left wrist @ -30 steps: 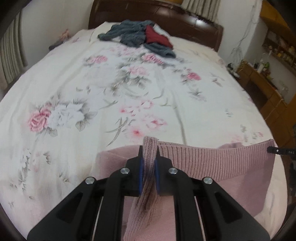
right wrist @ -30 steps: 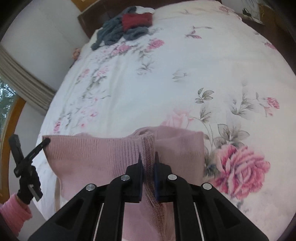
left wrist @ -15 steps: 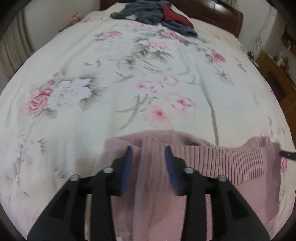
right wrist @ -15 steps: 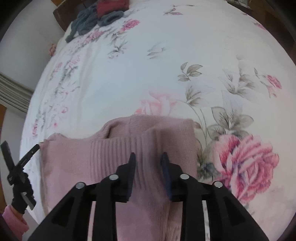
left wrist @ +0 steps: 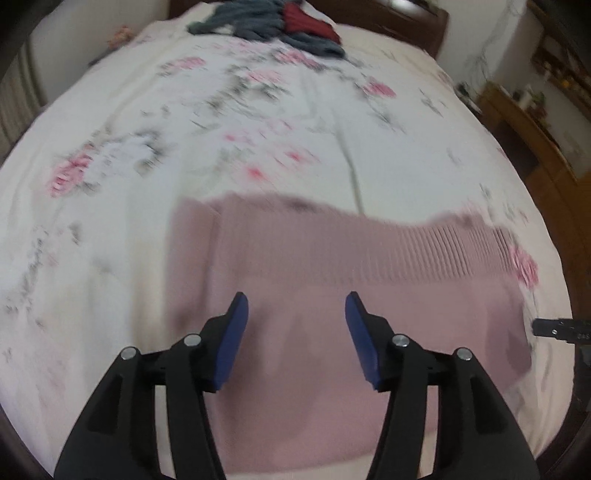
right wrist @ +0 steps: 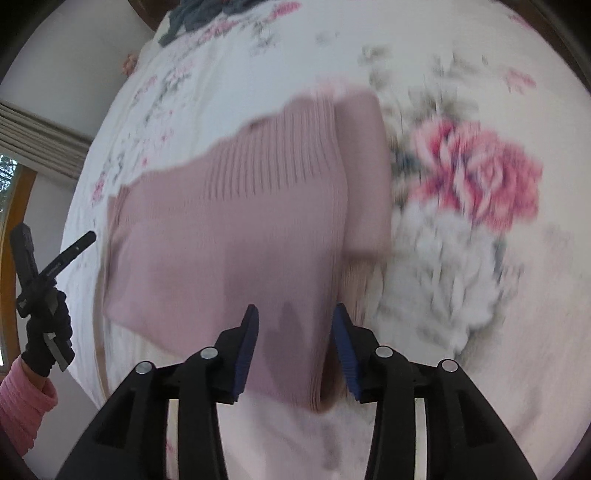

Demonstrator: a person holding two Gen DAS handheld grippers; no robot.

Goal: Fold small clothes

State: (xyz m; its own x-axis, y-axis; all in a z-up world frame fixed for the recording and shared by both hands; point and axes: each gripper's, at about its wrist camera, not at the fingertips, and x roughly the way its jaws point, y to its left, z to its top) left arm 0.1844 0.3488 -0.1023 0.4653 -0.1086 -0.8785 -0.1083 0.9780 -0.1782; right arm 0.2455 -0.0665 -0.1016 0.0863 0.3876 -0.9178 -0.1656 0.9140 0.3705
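A pink sweater lies flat on the bed, near its front edge, with the ribbed band turned toward 12 o'clock. In the right wrist view the sweater has a folded part lying along its side at 3 o'clock, next to a big printed rose on the sheet.

The left claw is wide open, its blue pads above the cloth and holding nothing. The right claw is also open, with the sweater edge below and between its fingers; if a pad touches the cloth cannot be told, the picture is blurred.

At 12 o'clock, far on the bed by the headboard, lies a pile of grey and red clothes, well apart from the sweater. A wooden cabinet stands at 2 o'clock beside the bed. In the right wrist view, at 9 o'clock, a gloved hand with a pink sleeve holds the other tool, beside the bed edge.
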